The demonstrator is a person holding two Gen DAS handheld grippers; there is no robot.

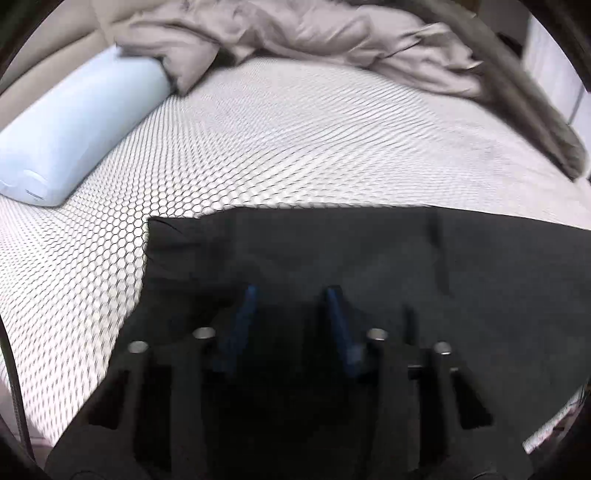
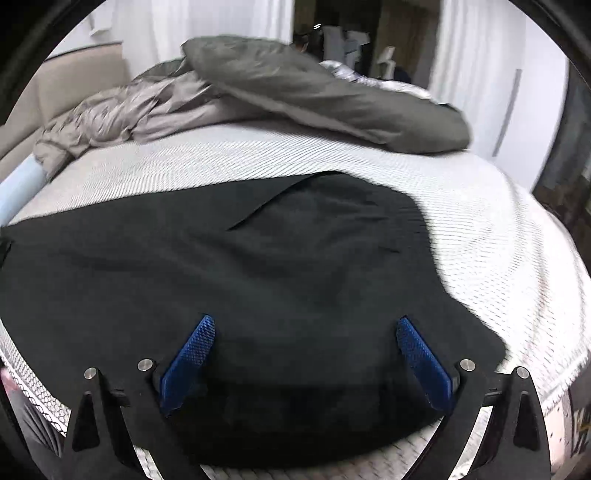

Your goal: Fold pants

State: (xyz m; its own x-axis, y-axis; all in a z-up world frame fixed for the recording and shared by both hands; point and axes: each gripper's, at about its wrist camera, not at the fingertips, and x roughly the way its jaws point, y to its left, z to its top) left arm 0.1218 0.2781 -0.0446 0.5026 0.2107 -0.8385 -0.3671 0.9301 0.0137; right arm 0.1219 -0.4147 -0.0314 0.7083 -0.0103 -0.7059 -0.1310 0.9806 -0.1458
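The pants (image 2: pixel 258 280) lie spread flat on the bed (image 2: pixel 498 258), a dark sheet of soft cloth that covers most of the near half of the honeycomb-patterned mattress; a blue pillow (image 1: pixel 74 129) and a rumpled duvet (image 1: pixel 295 33) sit well apart at the far side. By the look of the slack surface and the shallow crease across the upper layer, the cloth is light, limp and without stiffness of its own, so it should sag from wherever it is lifted and drag along the textured cover rather than slide freely. The left tool (image 1: pixel 291 295) hangs over the pants near their squared left corner, its blue pads drawn partly together; in the blurred, dark view I cannot tell whether cloth is pinched between them. The right tool (image 2: pixel 306 325) stands with its pads spread wide above the near edge, gripping nothing. The best hold is probably a pinch on an edge or corner, through all layers at once, one tool at each end of the same edge, so the fold comes over evenly and the lower layer does not lag behind.
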